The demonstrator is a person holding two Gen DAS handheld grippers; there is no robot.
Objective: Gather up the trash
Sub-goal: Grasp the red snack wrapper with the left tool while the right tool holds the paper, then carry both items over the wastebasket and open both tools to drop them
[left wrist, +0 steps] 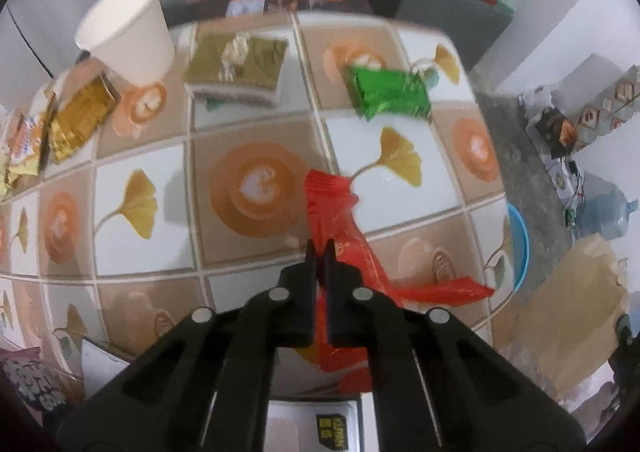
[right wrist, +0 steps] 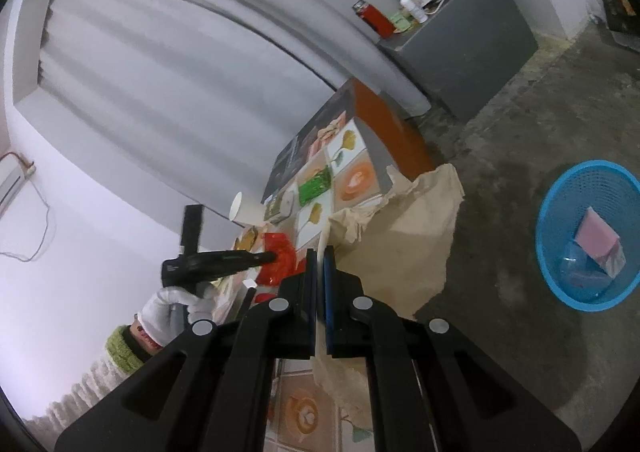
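A red wrapper [left wrist: 340, 220] lies crumpled on the tiled tablecloth [left wrist: 132, 260]. My left gripper [left wrist: 320, 252] points steeply down at it, and its jaws are shut on the wrapper, which runs between the fingers. From the right wrist view, the left gripper [right wrist: 272, 257] is seen biting the red wrapper [right wrist: 280, 252], held by a white-gloved hand [right wrist: 172, 312]. My right gripper [right wrist: 319, 256] hangs shut with nothing in it, off the table's edge. A green wrapper [left wrist: 390, 96], a gold wrapper [left wrist: 80, 116] and a paper cup [left wrist: 128, 32] also lie on the table.
A blue mesh basket [right wrist: 544, 212] stands on the concrete floor to the right, with a pink box inside. A crumpled brown paper bag [right wrist: 400, 228] leans against the table's side. An olive napkin pack [left wrist: 236, 68] and dark boxes sit at the table's far end.
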